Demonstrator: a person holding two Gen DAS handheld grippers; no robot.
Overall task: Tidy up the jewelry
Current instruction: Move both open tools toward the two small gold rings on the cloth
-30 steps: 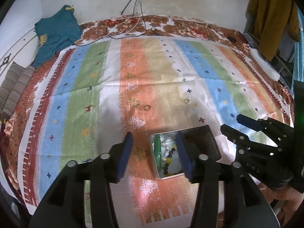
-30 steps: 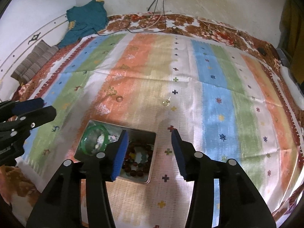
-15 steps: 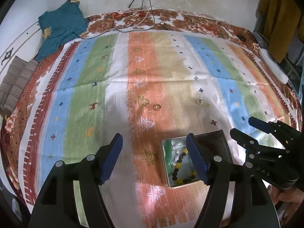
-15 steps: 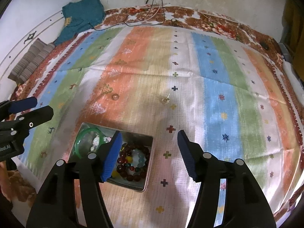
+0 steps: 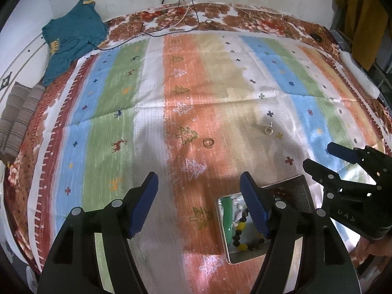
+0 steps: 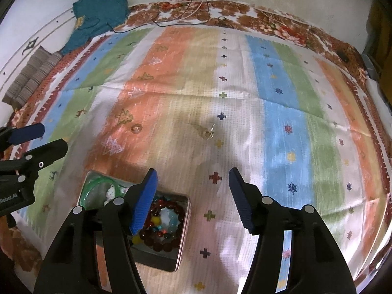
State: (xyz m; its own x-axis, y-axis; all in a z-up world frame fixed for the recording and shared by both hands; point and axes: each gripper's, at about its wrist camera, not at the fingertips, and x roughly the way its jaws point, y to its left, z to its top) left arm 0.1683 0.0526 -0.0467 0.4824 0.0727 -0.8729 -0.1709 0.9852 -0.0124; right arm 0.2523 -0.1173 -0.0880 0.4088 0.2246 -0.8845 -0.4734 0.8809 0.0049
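From the left wrist view, the left claw hangs spread and empty above the striped bedspread, the metal tin of beads just under its right finger, the gold ring ahead, apparently the next pick. From the right wrist view, the right claw is likewise agape and empty, the tin beneath its left finger, and the small earring lies loose straight ahead, likely awaiting collection.

"DAS" embossed on right gripper body, left wrist view. "Robot.AI", start cut off, on left gripper body, right wrist view.
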